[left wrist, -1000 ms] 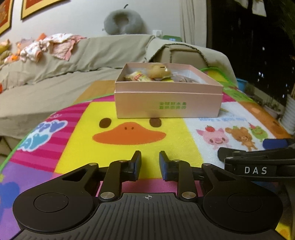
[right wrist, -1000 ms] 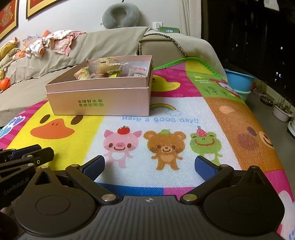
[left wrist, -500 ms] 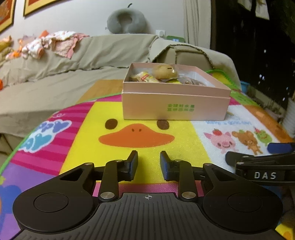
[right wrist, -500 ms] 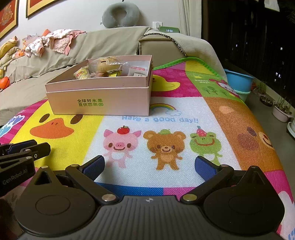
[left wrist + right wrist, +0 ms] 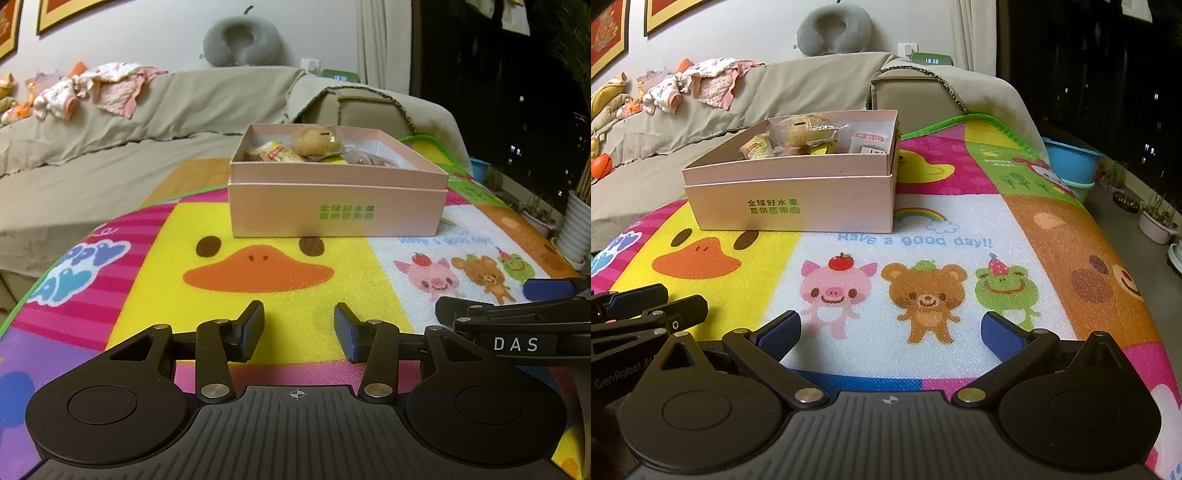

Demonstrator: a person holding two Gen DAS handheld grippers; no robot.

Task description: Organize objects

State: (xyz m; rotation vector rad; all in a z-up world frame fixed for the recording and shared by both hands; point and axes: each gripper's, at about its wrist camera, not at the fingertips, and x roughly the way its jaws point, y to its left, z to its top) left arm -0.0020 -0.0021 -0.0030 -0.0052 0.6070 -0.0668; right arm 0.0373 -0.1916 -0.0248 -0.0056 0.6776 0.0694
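Observation:
A pink cardboard box (image 5: pixel 332 210) with green lettering stands on the colourful play mat (image 5: pixel 277 295); it also shows in the right wrist view (image 5: pixel 790 206). Inside lie wrapped snacks (image 5: pixel 801 136), among them a round brown bun in clear wrap (image 5: pixel 314 142). My left gripper (image 5: pixel 299 334) is open and empty, low over the duck picture, well short of the box. My right gripper (image 5: pixel 892 332) is wide open and empty over the pig and bear pictures. Each gripper shows at the edge of the other's view.
A covered sofa (image 5: pixel 147 122) with clothes (image 5: pixel 96 92) and a grey neck pillow (image 5: pixel 240 44) runs behind the mat. A blue basin (image 5: pixel 1071 162) and plant pots (image 5: pixel 1156 221) stand on the floor to the right. An orange ball (image 5: pixel 602 166) lies at far left.
My left gripper has opened wider, from a narrow gap to a clear one, and has shifted a little to the left. The right gripper has stayed open and still.

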